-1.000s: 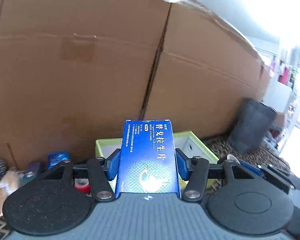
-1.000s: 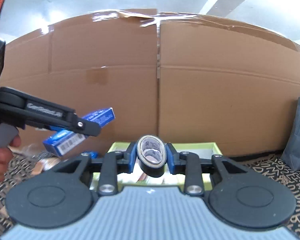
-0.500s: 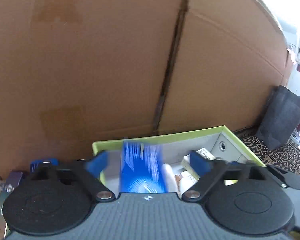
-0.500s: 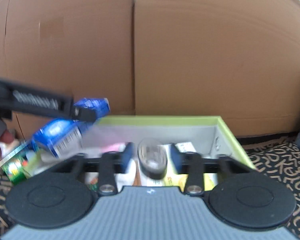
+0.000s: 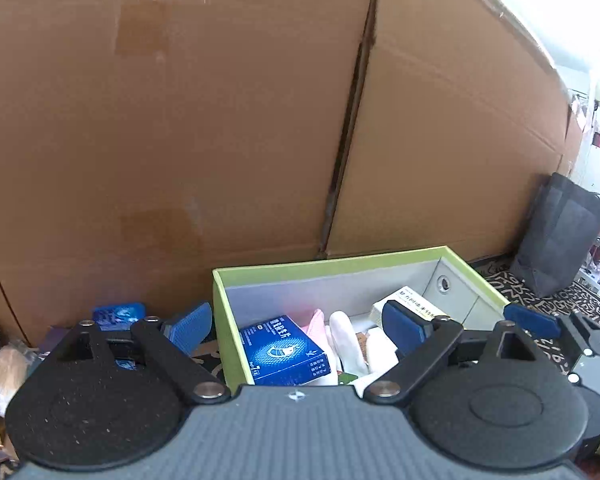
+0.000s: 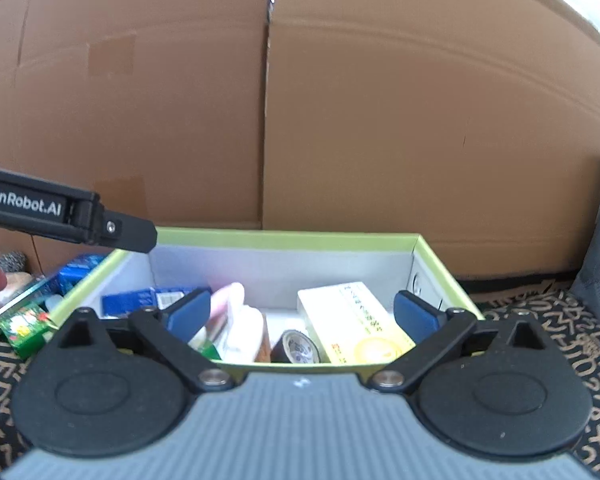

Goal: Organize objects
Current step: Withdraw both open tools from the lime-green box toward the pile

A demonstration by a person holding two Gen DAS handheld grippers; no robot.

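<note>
The green box (image 6: 284,240) stood against the cardboard wall (image 6: 380,120), and it served as the place where the objects were collected; the left gripper (image 5: 298,326) hung over the near left corner of the box with its jaws spread wide and nothing between them, and the blue medicine carton (image 5: 284,350) lay inside the box just under it, at the left side; the right gripper (image 6: 302,314) hovered over the near edge of the box, its jaws were opening and held nothing, and the roll of tape (image 6: 296,346) lay on the floor of the box just beside the pale yellow carton (image 6: 352,320). In my judgement the step in hand was the release of both things into the box, and it looked almost complete; to do it well, each gripper should rise straight up from the box with the jaws kept wide, so that no pad catches a carton or the green rim; the loose packets (image 6: 24,320) left of the box probably come next.
</note>
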